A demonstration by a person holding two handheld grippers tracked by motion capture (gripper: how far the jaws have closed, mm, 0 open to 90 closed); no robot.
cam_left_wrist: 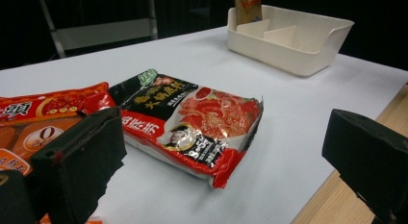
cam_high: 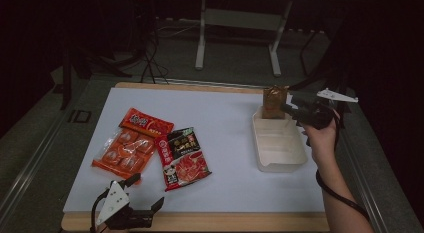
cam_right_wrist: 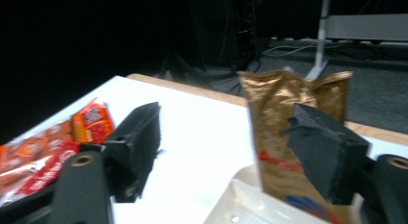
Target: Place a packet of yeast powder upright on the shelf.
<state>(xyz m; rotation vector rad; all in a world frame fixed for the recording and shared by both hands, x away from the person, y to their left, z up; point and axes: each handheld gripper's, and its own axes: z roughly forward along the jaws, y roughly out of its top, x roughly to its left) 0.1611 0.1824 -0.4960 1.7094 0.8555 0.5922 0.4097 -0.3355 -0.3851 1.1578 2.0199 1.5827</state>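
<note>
A gold-brown pouch (cam_high: 274, 102) stands upright in the far compartment of a cream divided tray (cam_high: 280, 163) at the right of the table. My right gripper (cam_high: 290, 106) is open just right of the pouch; in the right gripper view (cam_right_wrist: 226, 118) its right jaw overlaps the pouch (cam_right_wrist: 274, 118) and nothing is clamped. An orange snack packet (cam_high: 131, 143) and a black-and-red noodle packet (cam_high: 182, 157) lie flat at the left. My left gripper (cam_high: 146, 191) is open near the front edge, empty, facing the noodle packet (cam_left_wrist: 192, 118).
A white mat (cam_high: 220, 118) covers the wooden table (cam_high: 210, 222). The tray's (cam_left_wrist: 308, 46) near compartments hold nothing. Beyond the far edge, a metal stand's legs (cam_high: 201, 48) rest on the dark floor. The orange packet (cam_left_wrist: 43, 108) lies left of my left jaw.
</note>
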